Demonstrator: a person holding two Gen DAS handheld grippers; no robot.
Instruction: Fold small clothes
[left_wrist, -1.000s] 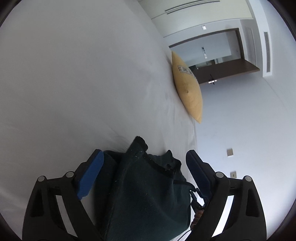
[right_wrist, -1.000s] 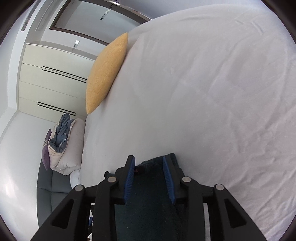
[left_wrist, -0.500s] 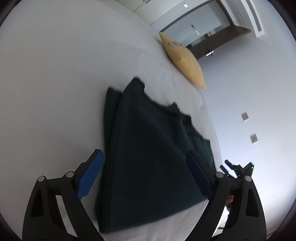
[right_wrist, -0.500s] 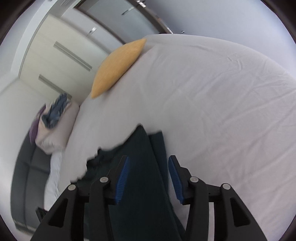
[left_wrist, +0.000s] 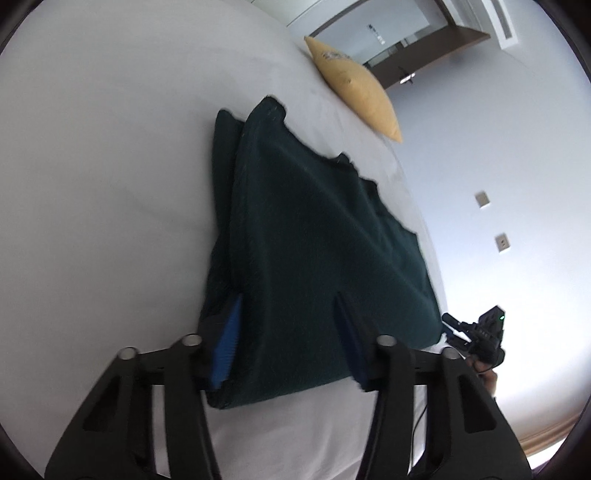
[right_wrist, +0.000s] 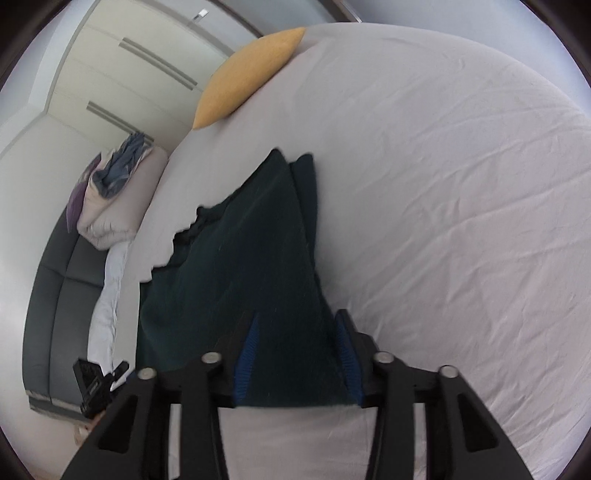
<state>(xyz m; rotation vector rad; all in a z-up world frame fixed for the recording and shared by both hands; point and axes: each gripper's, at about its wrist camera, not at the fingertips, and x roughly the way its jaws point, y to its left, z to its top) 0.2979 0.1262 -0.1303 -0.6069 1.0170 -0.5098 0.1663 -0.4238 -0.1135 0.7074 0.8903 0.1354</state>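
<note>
A dark green garment lies folded flat on the white bed; it also shows in the right wrist view. My left gripper hovers over its near edge with the jaws apart, the blue pads either side of the cloth. My right gripper is over the other near corner, jaws apart, not clamped on the cloth. The right gripper also shows small in the left wrist view, and the left one in the right wrist view.
A yellow pillow leans at the bed's far end, also in the right wrist view. A grey sofa with a heap of bedding stands beside the bed. Wardrobe doors and a doorway lie beyond.
Both grippers pulled back from the garment, which was bunched close between the jaws and now lies spread flat. The left jaws narrowed; the right jaws widened from near shut.
</note>
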